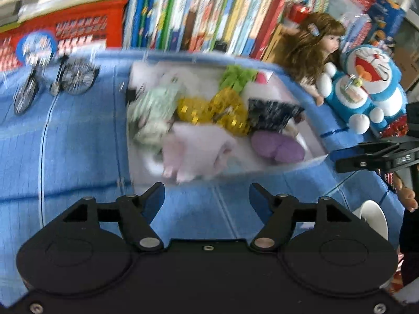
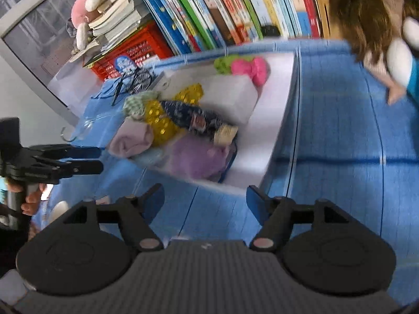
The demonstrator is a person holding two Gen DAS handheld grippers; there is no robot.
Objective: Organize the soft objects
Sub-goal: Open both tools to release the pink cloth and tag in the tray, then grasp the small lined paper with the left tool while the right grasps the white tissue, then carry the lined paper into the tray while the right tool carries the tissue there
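A clear plastic bin [image 1: 316, 160] sits on the blue cloth and holds soft things: a pale pink cloth [image 1: 199, 147], a yellow sequinned piece [image 1: 225, 110], a mint green piece [image 1: 154, 104], a purple pad [image 1: 277, 147], a dark patterned pouch [image 1: 272, 112] and a green bow [image 1: 235, 76]. The bin [image 2: 262, 162] also shows in the right wrist view with a pink bow [image 2: 251, 70]. My left gripper [image 1: 207, 198] is open and empty just short of the bin's near wall. My right gripper [image 2: 205, 196] is open and empty in front of the bin.
A row of upright books [image 1: 209, 10] lines the back. A model bicycle [image 1: 55, 81] stands at the left by a red crate [image 1: 86, 26]. A long-haired doll [image 1: 311, 49] and a blue cat plush [image 1: 366, 86] stand at the right. A white cup [image 1: 371, 217] is near right.
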